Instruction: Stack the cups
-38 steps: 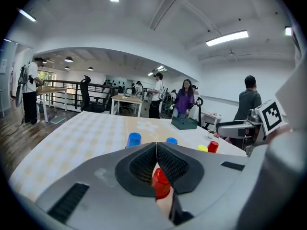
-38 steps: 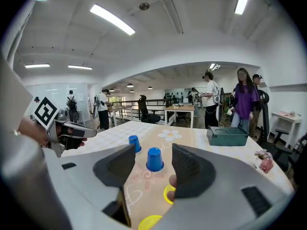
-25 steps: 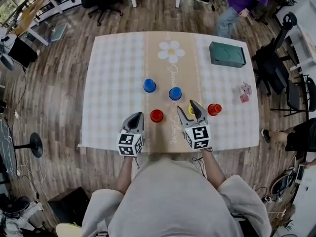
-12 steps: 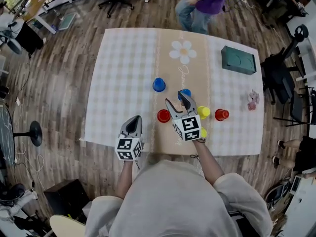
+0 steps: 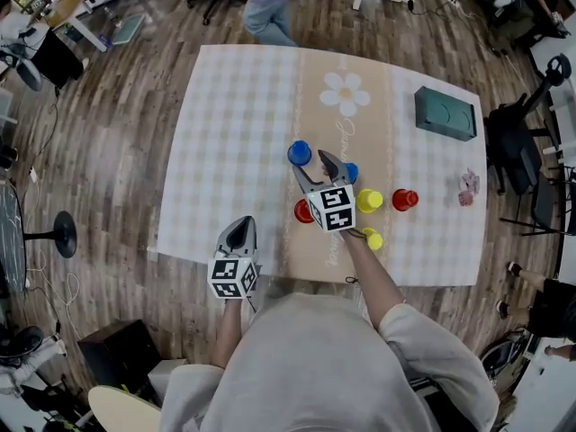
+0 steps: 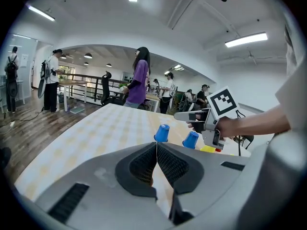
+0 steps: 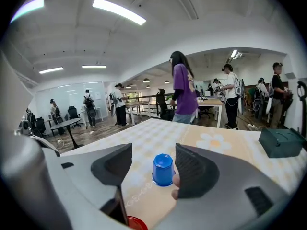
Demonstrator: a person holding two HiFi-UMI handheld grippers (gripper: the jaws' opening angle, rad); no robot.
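Now that the right hand-held gripper has slid up from 5 o'clock, jaws wide apart, a blue cup sits just ahead at its 12 o'clock, looking ready to grab, while the left hand-held gripper waits pressed together at 7 o'clock.

The tablecloth looks like matt checked cloth with a plainer tan strip. On the tablecloth, the blue cup is smooth plastic with a slight sheen. Both the right gripper and left gripper are matt grey plastic; their pads are dark and finely ribbed. Around the tablecloth, the floor is wood plank.
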